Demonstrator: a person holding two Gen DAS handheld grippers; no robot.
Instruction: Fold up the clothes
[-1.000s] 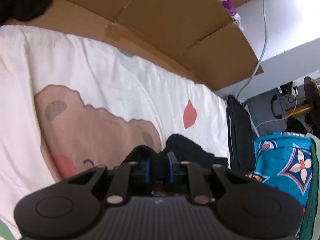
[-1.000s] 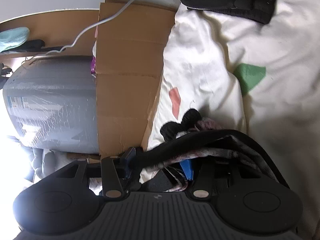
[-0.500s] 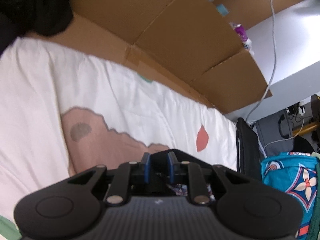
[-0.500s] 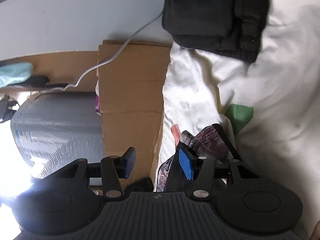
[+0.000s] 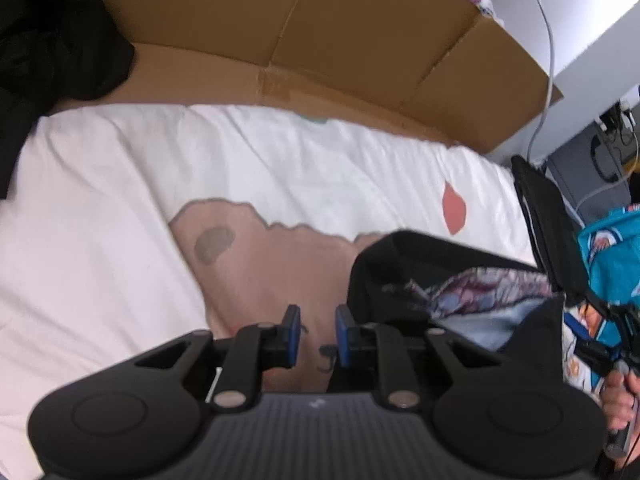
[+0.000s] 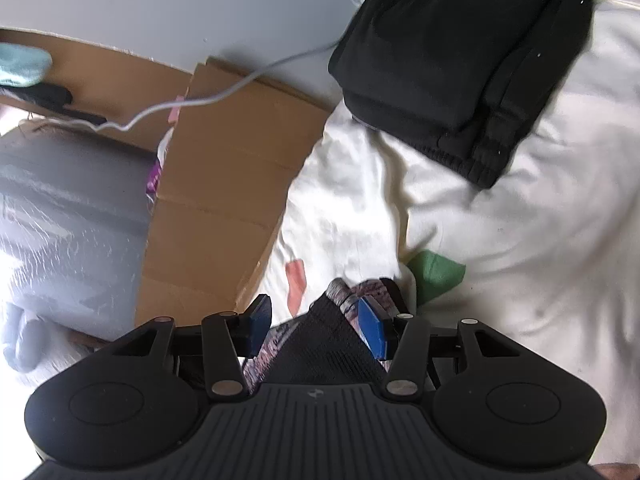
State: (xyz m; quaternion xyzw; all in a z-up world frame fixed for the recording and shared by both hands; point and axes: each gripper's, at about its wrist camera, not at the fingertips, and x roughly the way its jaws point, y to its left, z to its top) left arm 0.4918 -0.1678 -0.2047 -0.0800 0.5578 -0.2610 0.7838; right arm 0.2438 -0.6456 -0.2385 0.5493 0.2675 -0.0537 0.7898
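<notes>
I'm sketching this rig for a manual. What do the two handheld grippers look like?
Both the left gripper and right gripper are matte black plastic: a ribbed central body, round discs on either side, silver pivot screws on angular linkage arms, and blue pads lining the jaws.

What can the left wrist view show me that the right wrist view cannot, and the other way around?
Only the left wrist view shows the brown cartoon print on the white bedsheet, the teal patterned cloth and a hand. Only the right wrist view shows the folded black garment, the green patch and the grey wrapped case. Both show the cardboard, the white cable and the black patterned garment.
</notes>
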